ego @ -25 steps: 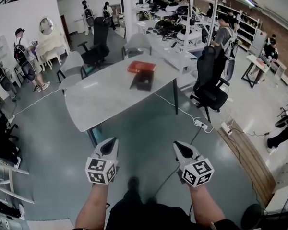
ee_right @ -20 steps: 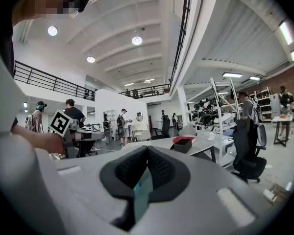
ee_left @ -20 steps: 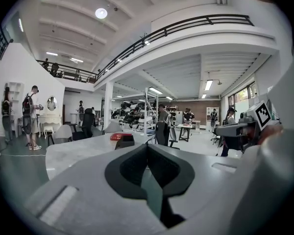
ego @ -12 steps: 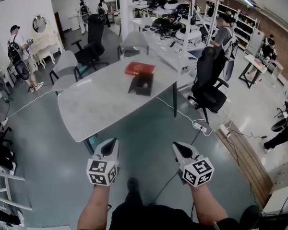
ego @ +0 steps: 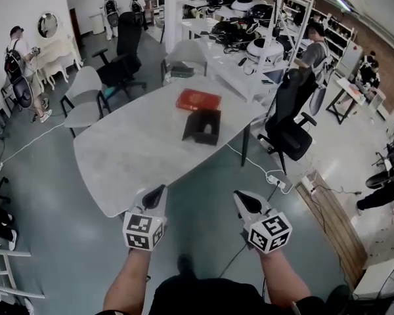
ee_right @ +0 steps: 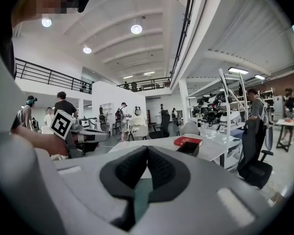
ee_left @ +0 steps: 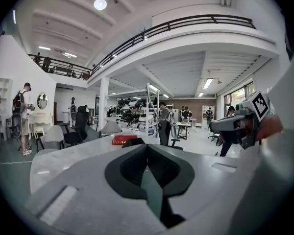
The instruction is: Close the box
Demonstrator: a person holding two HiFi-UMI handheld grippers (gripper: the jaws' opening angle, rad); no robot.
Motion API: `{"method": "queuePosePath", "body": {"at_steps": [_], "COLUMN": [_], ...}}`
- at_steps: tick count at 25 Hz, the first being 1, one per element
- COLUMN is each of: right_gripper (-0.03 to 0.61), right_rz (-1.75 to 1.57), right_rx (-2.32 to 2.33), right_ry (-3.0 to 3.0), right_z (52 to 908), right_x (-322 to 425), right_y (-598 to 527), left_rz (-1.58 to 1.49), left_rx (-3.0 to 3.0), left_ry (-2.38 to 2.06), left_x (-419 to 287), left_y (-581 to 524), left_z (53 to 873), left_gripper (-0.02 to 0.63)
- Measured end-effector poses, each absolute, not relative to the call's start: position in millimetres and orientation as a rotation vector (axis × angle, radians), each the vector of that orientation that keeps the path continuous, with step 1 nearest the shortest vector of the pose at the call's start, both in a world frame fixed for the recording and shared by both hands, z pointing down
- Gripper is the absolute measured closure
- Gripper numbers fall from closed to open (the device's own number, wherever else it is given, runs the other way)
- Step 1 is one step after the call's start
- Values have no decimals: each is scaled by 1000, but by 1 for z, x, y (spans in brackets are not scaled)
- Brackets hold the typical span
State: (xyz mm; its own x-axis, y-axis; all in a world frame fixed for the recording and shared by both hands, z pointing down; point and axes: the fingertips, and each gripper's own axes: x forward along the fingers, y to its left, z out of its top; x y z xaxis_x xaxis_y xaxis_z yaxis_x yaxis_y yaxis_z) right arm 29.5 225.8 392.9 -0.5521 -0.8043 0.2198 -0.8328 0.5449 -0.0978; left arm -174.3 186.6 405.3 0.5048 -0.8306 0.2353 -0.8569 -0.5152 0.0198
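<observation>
Short of box (ego: 202,126) — table (ego: 131,156) edge, floor (ego: 197,199)

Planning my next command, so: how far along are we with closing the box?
Done: nothing yet. The black box on the table looks open, and a red flat piece lies just beyond it. In hand: nothing. The left gripper and right gripper have their fingers shut and empty, well short of the box. Left: reach the box and close it.
</observation>
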Motion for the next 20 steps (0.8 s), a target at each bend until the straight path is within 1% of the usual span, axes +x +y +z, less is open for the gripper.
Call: {"method": "queuePosePath", "body": {"at_steps": [6, 10, 20], "right_gripper": [577, 576, 577], "right_rz": [277, 282, 353], "right_rx": [1429, 1454, 1474], "right_ry": [-2604, -2591, -2604], "right_z": [392, 388, 411], "right_x": [-1, -7, 5], "right_y": [183, 166, 120], "left_rz": [285, 285, 290], "left_rx": [2620, 2635, 2648], "left_ry": [-1421, -1406, -1372], "left_x": [-200, -208, -193], "left_y": [139, 120, 74], "left_z": [412, 406, 411], "left_gripper": [603, 603, 603]}}
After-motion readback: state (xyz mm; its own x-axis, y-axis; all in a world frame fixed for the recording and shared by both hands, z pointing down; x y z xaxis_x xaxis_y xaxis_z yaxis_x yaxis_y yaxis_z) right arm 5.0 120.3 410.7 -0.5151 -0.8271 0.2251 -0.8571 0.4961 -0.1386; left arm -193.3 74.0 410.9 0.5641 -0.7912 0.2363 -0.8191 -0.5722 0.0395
